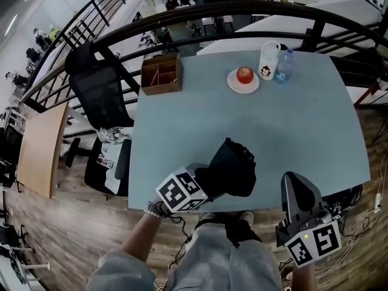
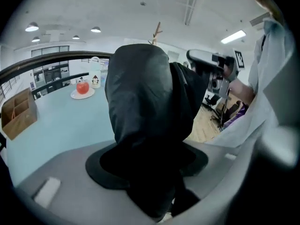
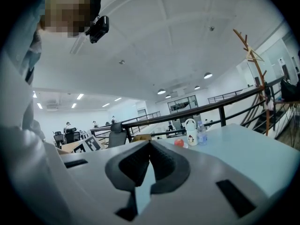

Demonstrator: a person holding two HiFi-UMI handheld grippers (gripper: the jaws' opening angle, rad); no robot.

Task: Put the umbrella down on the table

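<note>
The folded black umbrella (image 1: 233,165) hangs low over the near edge of the pale blue table (image 1: 273,126); whether it touches the top I cannot tell. My left gripper (image 1: 212,177) is shut on its near end. In the left gripper view the umbrella (image 2: 145,107) fills the gap between the jaws of the left gripper (image 2: 150,172) and hides the pads. My right gripper (image 1: 295,183) is at the table's near right edge, apart from the umbrella. Seen in its own view, the right gripper (image 3: 150,144) has its dark pads together with nothing held.
At the table's far side stand a brown cardboard box (image 1: 161,74), a red apple (image 1: 244,74) on a white plate (image 1: 233,85), a white mug (image 1: 268,59) and a small bottle (image 1: 284,65). A black office chair (image 1: 100,102) stands left of the table, with a dark railing (image 1: 242,8) behind it.
</note>
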